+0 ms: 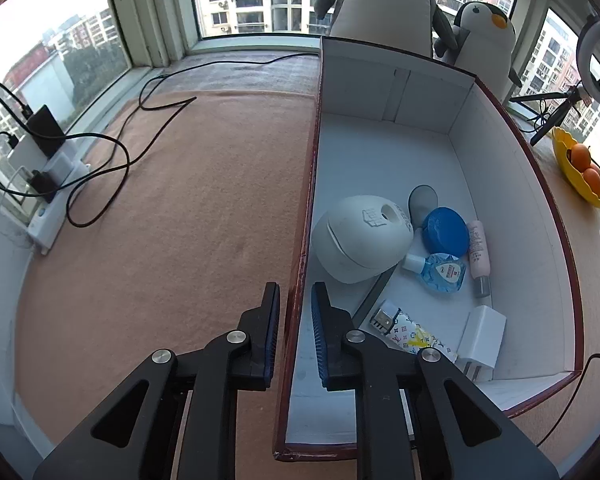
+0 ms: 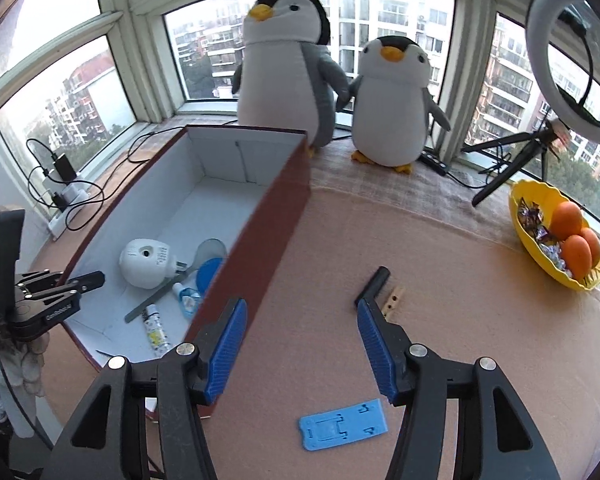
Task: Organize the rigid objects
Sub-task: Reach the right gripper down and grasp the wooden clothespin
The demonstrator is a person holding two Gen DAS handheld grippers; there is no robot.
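Right gripper (image 2: 302,340) jaws spread, empty, above blue stand (image 2: 343,424); next lower, pinch it; left gripper (image 1: 296,334) slightly parted astride box (image 1: 300,240) wall.

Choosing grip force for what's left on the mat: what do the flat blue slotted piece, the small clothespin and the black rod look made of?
Flat blue slotted piece: likely matte moulded plastic, uniform colour. Small clothespin: pale, seemingly unfinished wood. Black rod: dull, smooth; plastic or rubber, unclear.
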